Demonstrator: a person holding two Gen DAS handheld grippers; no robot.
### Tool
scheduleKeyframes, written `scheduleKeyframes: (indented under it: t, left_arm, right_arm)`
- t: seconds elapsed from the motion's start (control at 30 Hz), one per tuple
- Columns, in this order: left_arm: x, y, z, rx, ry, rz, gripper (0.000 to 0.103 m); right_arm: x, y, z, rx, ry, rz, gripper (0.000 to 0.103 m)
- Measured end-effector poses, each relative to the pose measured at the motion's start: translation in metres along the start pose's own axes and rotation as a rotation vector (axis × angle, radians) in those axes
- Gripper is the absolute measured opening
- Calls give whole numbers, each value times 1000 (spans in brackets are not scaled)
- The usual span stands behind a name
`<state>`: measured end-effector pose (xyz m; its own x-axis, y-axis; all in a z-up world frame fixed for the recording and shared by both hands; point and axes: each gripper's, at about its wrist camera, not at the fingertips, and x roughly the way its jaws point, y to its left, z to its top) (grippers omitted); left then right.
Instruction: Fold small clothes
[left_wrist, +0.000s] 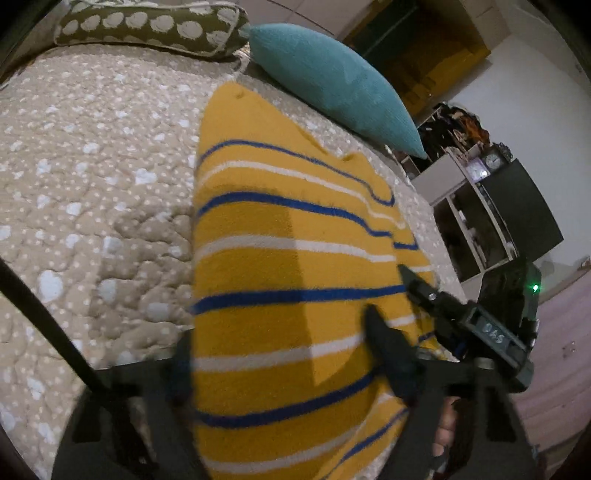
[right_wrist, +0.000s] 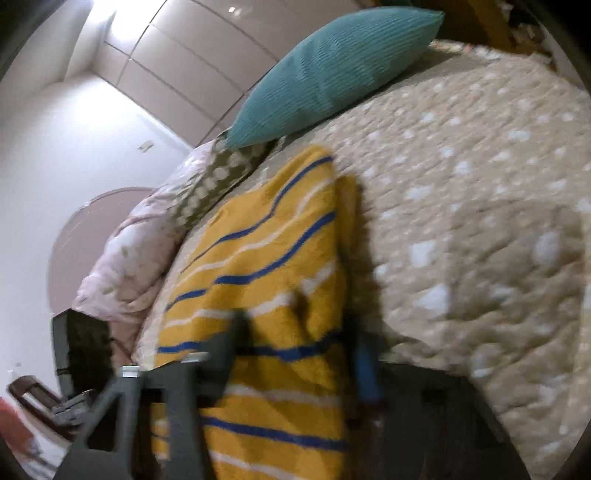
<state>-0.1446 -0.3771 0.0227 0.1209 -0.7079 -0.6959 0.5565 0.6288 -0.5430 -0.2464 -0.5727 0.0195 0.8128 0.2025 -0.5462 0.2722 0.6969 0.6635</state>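
A yellow garment (left_wrist: 280, 229) with blue and white stripes lies flat on the beige dotted quilt (left_wrist: 92, 166). My left gripper (left_wrist: 277, 332) straddles its near end with its jaws apart. One finger sits at the cloth's left edge and the other rests on top of the cloth. My right gripper (left_wrist: 410, 280) reaches in at the garment's right edge. The blurred right wrist view shows the right gripper (right_wrist: 297, 321) with its jaws apart over the garment (right_wrist: 273, 258), cloth lying across the gap. No pinch or bunching shows.
A teal cushion (left_wrist: 332, 85) and an olive dotted pillow (left_wrist: 147, 26) lie at the head of the bed. Pink floral bedding (right_wrist: 125, 266) hangs off the bed's side. A shelf unit with a clock (left_wrist: 480, 206) stands beyond the bed's right edge.
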Motion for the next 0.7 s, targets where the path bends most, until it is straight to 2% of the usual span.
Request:
scheduleKeyframes:
  t: [0.03, 0.07, 0.27, 0.3, 0.37, 0.4, 0.43, 0.47, 0.5, 0.57, 0.7]
  left_arm:
    - [-6, -1, 3, 4, -3, -4, 48]
    - [-12, -1, 7, 6, -5, -5, 45]
    - [-55, 5, 23, 20, -70, 49, 45]
    - [-57, 11, 23, 11, -65, 59, 46]
    - [-55, 24, 18, -12, -30, 96, 55]
    - [-49, 33, 13, -35, 0, 141, 58]
    - [-45, 39, 9, -51, 16, 161, 68]
    - [-44, 44, 3, -62, 16, 155, 72]
    - [-48, 49, -6, -70, 4, 128, 72]
    - [-56, 50, -17, -70, -7, 122, 75]
    - [-75, 49, -49, -66, -30, 135, 75]
  right_arm:
    - [-3, 4, -1, -14, -9, -7, 35]
    - [-5, 12, -1, -36, -20, -14, 33]
    - [-10, 72, -1, -158, -80, 21, 31]
    - [-8, 76, -3, -169, -80, 25, 31]
    - [1, 73, -10, -148, -54, 28, 31]
    - [9, 67, -15, -122, -29, 15, 34]
    - [17, 59, -19, -100, -4, -6, 38]
    - [23, 47, -27, -66, 21, -21, 42]
    - [22, 39, -31, -32, 23, -7, 49]
    - [10, 26, -34, 34, 12, 29, 50]
    - [-20, 19, -52, 17, -7, -51, 52]
